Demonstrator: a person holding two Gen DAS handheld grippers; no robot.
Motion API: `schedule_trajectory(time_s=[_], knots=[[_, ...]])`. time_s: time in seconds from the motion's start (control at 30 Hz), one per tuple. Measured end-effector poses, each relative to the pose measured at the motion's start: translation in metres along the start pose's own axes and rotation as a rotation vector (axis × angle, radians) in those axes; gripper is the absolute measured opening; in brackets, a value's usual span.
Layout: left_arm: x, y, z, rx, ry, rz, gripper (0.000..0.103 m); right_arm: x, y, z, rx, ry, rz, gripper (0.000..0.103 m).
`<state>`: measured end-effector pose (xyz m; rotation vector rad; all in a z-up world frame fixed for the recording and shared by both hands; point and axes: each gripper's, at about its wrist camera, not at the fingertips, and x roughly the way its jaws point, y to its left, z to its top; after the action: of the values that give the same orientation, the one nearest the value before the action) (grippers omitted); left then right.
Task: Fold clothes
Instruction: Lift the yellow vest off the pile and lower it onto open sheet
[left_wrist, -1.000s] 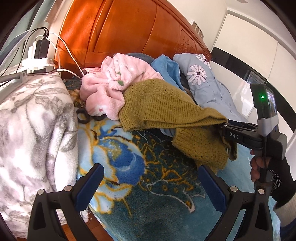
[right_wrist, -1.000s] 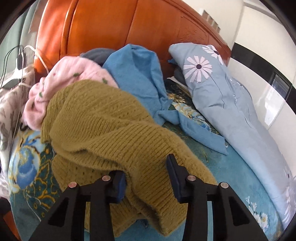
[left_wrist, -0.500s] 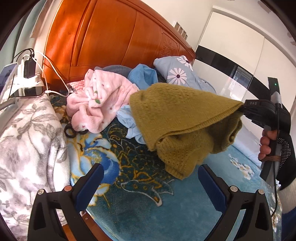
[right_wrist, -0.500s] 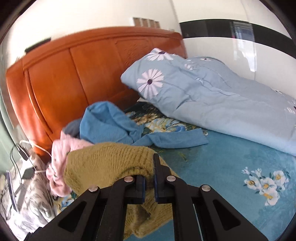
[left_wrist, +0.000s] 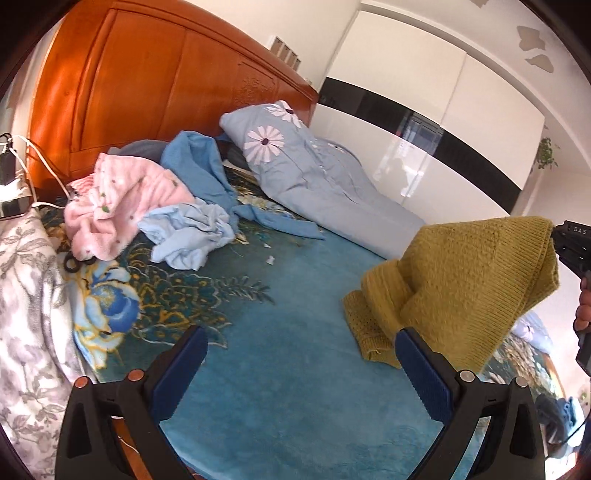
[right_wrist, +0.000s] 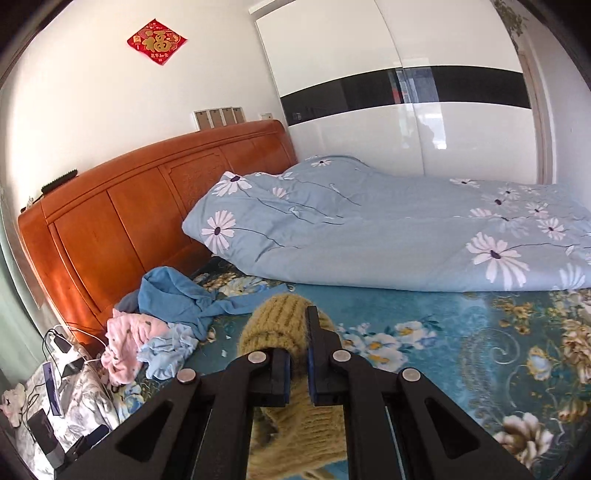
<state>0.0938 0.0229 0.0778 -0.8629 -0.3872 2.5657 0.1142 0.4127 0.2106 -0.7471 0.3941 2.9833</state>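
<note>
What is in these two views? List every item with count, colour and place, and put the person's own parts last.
knitted sweater: 1, olive-yellow, hanging from the right gripper over the bed
fleece garment: 1, pink, in the pile by the headboard
garment: 1, mid-blue, in the pile, sleeve trailing over the bedspread
crumpled garment: 1, pale blue, in front of the pink one
duvet: 1, light blue with white daisies, along the far side of the bed
bedspread: 1, teal floral, covering the bed
headboard: 1, orange-brown wood
blanket: 1, grey-white floral, at the bed's near edge
wardrobe: 1, white with black band
wall hanging: 1, red
left gripper: open, empty
right gripper: shut on the sweater
</note>
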Motion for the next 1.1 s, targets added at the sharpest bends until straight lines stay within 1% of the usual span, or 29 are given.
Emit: schedule_trajectory(time_s=[0.1,0.17,0.23,0.33,0.43,0.5,0.57,0.63,0.7,0.8,0.87,1.03,1.1], knots=[[0.008,-0.027,-0.009,0.025,0.031,-0.047,0.103,-0.019,-0.010,0.004,-0.009,-0.014,-0.027,0.007],[0.009,-0.039,-0.013,0.043,0.039,-0.061,0.103,-0.024,-0.004,0.009,-0.016,-0.014,-0.012,0.007],[0.006,-0.044,-0.013,0.053,0.036,-0.064,0.103,-0.026,0.012,0.016,-0.035,-0.020,0.020,0.007],[-0.001,-0.037,-0.009,0.037,0.025,-0.053,0.103,-0.029,0.047,0.032,-0.067,-0.057,0.083,0.007],[-0.011,-0.022,-0.004,0.023,0.014,-0.027,0.103,-0.029,0.086,0.056,-0.075,-0.106,0.146,0.007],[-0.019,-0.011,-0.001,0.020,0.002,-0.002,0.103,-0.029,0.103,0.073,-0.064,-0.146,0.173,0.007],[-0.026,0.001,0.001,0.014,-0.009,0.019,0.103,-0.030,0.106,0.090,-0.018,-0.174,0.192,0.007],[-0.031,0.012,0.003,0.006,-0.016,0.036,0.103,-0.035,0.100,0.103,0.043,-0.196,0.196,0.007],[-0.031,0.019,0.004,-0.006,-0.018,0.043,0.103,-0.042,0.086,0.112,0.095,-0.210,0.178,0.007],[-0.026,0.025,0.004,-0.022,-0.011,0.038,0.103,-0.045,0.045,0.110,0.156,-0.189,0.089,0.007],[-0.018,0.023,0.001,-0.024,0.006,0.030,0.103,-0.041,0.004,0.094,0.180,-0.154,0.001,0.007],[0.005,0.003,-0.012,0.037,0.069,0.021,0.103,-0.028,-0.106,0.046,0.229,-0.052,-0.238,0.007],[0.014,-0.004,-0.015,0.056,0.089,0.026,0.103,-0.027,-0.153,0.019,0.267,-0.013,-0.334,0.007]])
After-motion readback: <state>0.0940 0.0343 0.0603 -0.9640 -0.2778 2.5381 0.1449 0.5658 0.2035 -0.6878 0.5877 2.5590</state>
